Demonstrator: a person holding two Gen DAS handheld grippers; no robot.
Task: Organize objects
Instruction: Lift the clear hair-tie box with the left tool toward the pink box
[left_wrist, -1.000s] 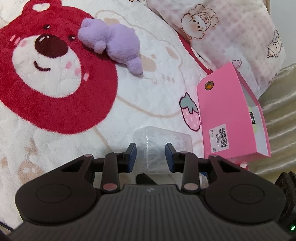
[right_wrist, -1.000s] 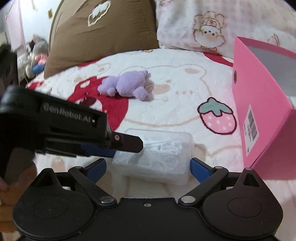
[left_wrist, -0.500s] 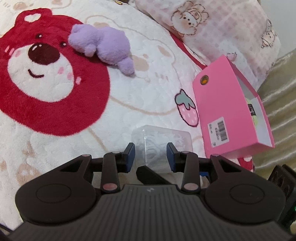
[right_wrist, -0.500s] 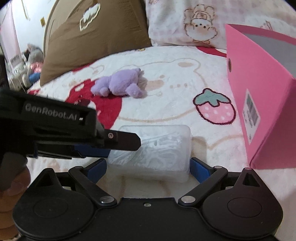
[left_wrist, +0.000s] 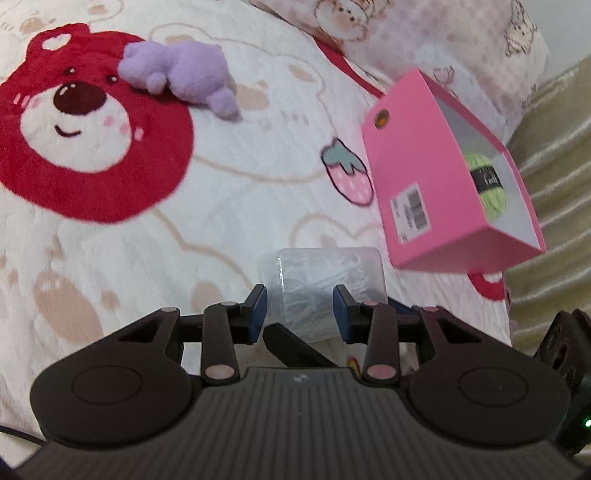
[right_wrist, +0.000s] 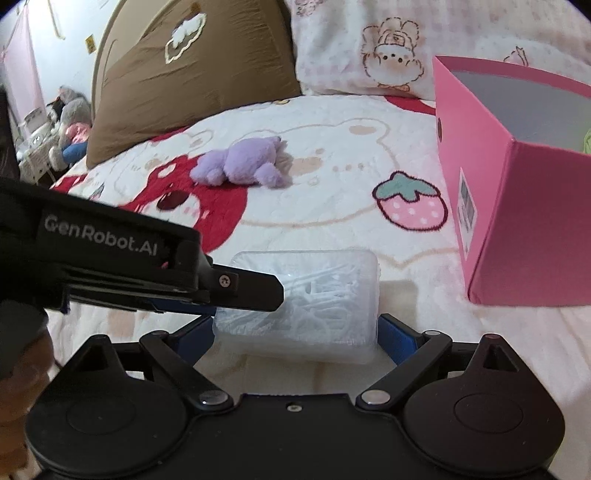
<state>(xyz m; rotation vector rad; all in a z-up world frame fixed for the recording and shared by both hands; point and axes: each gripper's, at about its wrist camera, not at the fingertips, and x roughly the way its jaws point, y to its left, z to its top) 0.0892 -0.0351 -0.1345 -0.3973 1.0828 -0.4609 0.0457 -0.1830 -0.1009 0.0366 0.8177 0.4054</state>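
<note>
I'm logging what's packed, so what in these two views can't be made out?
- Pink box interior: right wrist view, near wall hides all but a green sliver.
- Barcode label: left wrist view, blurred, unreadable.
- Clear plastic case near end: left wrist view, behind the left claw.

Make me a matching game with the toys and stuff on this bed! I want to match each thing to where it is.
Things:
1. purple plush toy
2. green yarn ball
3. clear plastic box
4. brown pillow

Places:
A. inside the pink box
B. between the jaws of the right gripper
C. at the head of the bed, beside the pink checked pillow
D. lying on the blanket, at the red bear's ear

Pairs: 1-D, 2-A, 3-B, 4-C
</note>
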